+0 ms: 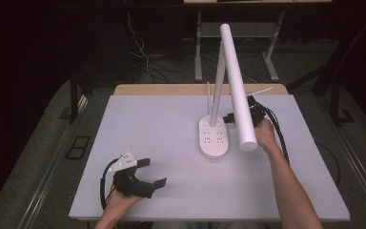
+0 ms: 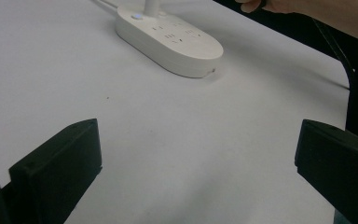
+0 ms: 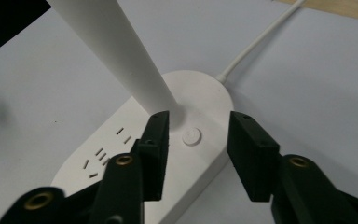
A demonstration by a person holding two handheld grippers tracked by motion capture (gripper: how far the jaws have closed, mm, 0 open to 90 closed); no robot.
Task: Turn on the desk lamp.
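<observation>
My right tongs (image 3: 196,154), part-open and empty, hover over the lamp's button (image 3: 191,136); next, press down. Left tongs (image 2: 196,172) rest wide open, empty.

It looks like a lab or test room: a white-covered table (image 1: 138,143) stands on grey floor, with loose cables (image 1: 143,57) and metal frame legs (image 1: 198,47) in the dark far background.

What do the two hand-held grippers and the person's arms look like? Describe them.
The left gripper is black, with two blocky matte jaws, a grey three-cornered plate on top and a black cable looping from it. The right gripper is also black, with rectangular pads, brass-coloured rivets on its linkage arms and black cables trailing. Both forearms are bare; no sleeves show.
</observation>
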